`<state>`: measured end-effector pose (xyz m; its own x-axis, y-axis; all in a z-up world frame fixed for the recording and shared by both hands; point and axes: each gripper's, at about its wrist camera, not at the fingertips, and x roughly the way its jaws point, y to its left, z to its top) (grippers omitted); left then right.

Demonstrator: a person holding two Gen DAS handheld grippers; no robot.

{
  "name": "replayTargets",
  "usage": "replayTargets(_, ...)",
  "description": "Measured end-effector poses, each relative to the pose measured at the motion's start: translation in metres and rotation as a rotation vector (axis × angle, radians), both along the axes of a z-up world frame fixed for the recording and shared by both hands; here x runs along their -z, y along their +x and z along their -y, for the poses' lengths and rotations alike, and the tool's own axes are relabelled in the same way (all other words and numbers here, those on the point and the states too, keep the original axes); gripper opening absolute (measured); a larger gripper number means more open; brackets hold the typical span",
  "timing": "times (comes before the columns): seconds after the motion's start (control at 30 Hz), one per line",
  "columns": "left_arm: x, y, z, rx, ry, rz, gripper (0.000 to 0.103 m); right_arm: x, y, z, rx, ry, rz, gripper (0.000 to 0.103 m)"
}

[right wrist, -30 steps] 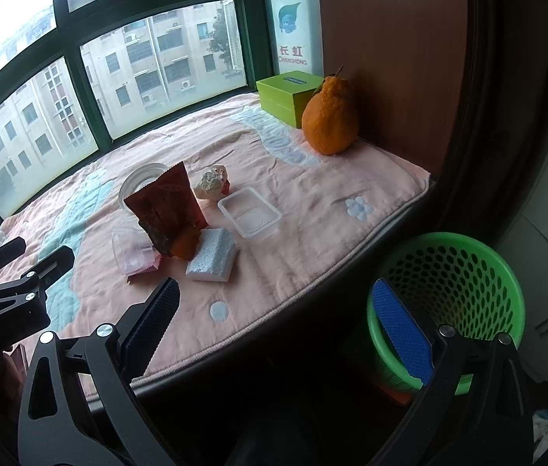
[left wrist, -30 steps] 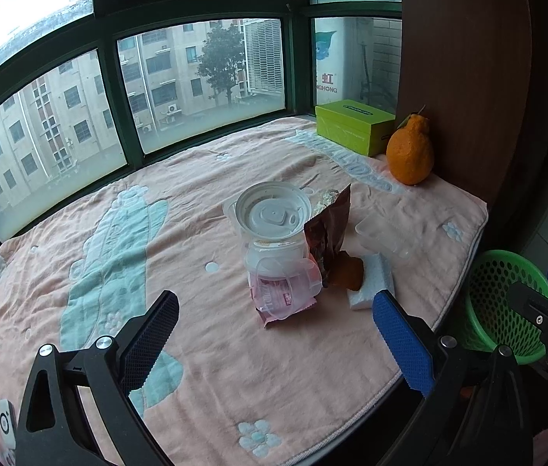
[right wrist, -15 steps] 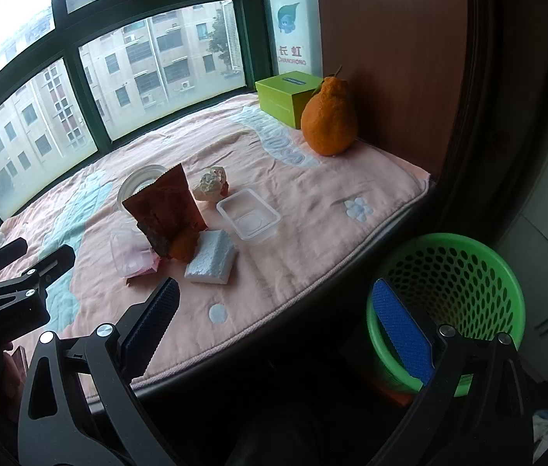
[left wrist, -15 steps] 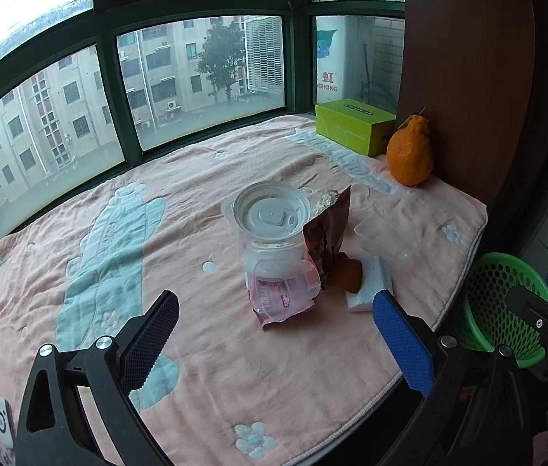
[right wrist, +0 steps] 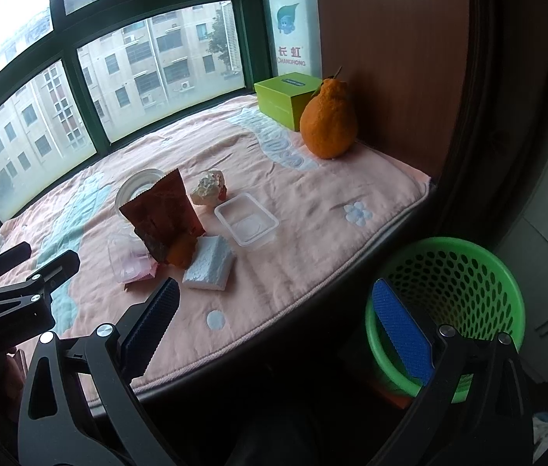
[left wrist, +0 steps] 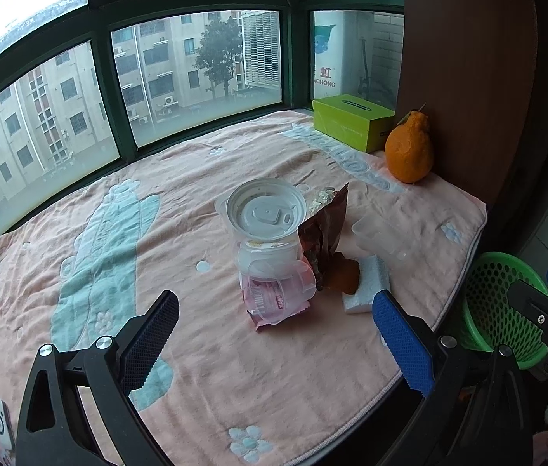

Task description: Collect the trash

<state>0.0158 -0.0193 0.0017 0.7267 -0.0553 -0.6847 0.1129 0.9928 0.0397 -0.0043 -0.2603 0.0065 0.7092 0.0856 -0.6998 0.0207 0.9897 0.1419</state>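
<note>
On the pink blanket (left wrist: 235, 380) of the window bench, near its front edge, lies the trash cluster, itemised:

1. White lidded cup (left wrist: 266, 229), upright, at the cluster's window side.
2. Pink wrapper (left wrist: 274, 303) under a clear plastic piece, at the cup's foot, closest to my left gripper (left wrist: 274, 345).
3. Brown foil bag (right wrist: 163, 213), standing open, touching the cup.
4. Orange scrap (right wrist: 182, 252) leaning at the bag's base.
5. White foam block (right wrist: 210, 264), touching the scrap, nearest the front edge.
6. Clear plastic tray (right wrist: 247, 223), just beside the foam.
7. Crumpled paper wad (right wrist: 208, 192), behind the tray.

Not trash, by my judgement: the orange fruit (right wrist: 328, 124) and green box (right wrist: 285, 99) at the far right corner.

Receptacle: green basket (right wrist: 468, 291) on the floor, below the bench's right front edge.

Tools: my left gripper hovers spread and empty, facing the cluster. My right gripper (right wrist: 274, 326) is likewise spread and empty, over the bench edge beside the basket.

Step in hand, as I judge it: the first pick. Advice: take an outlying piece first, the foam or the wrapper, closing across its narrow side, so the upright bag and cup are not toppled. Light pieces may slip; grip firmly before lifting.
</note>
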Motion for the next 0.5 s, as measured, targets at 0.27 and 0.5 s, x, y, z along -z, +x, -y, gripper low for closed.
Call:
replayTargets(0.27,0.000,0.008,-0.002,-0.003,-0.001,-0.010,0.097,0.000,0.012,0.000,-0.010,0.003,-0.003,0.098)
replayTargets(0.5,0.002,0.021,-0.010,-0.020,-0.005,-0.027,0.097,0.005,0.024,-0.007,-0.041,-0.001,-0.016,0.098)
